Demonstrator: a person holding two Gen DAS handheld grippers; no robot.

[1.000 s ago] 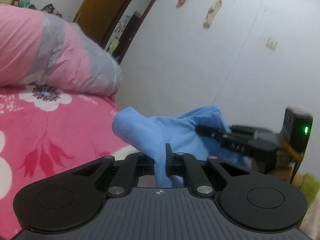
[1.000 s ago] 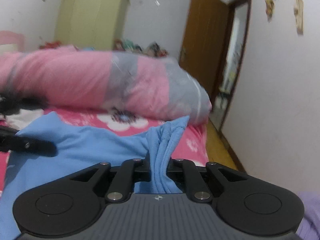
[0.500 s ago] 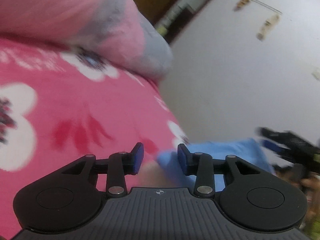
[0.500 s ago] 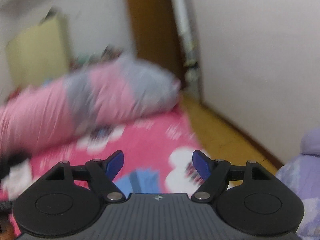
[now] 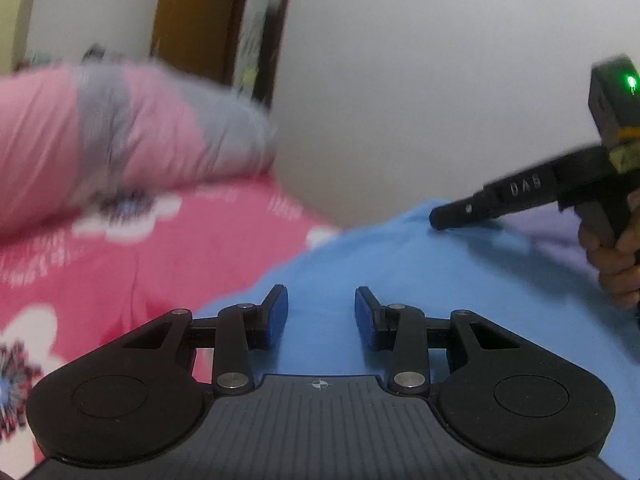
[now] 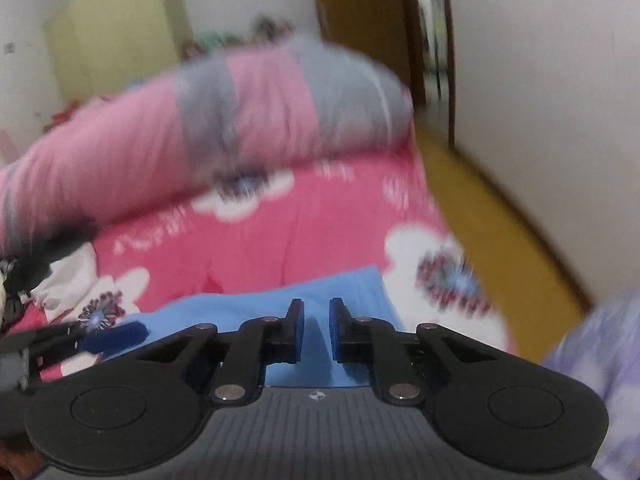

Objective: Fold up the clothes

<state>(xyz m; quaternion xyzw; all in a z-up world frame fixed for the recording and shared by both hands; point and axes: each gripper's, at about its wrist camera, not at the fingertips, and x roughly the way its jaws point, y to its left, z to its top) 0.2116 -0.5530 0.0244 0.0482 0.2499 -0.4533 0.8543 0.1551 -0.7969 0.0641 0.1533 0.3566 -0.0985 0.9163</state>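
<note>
This is a bedroom in someone's home. A bed with a pink floral bedsheet [image 6: 320, 224] fills most of the space, a rolled pink-and-grey quilt [image 6: 208, 128] lying across its far end. Beyond stand a pale yellow-green wardrobe [image 6: 116, 28] (clutter heaped beside it, too blurred to name) and a brown wooden door [image 6: 360, 16] set in plain white walls [image 5: 420, 100].

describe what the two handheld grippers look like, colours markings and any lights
Both are matte black with ribbed grey bodies, round side discs, silver pivot screws and blue finger pads. The left gripper matches the right gripper. Side-on, the right one shows white lettering, a pistol handle, a top box with a green light.
</note>
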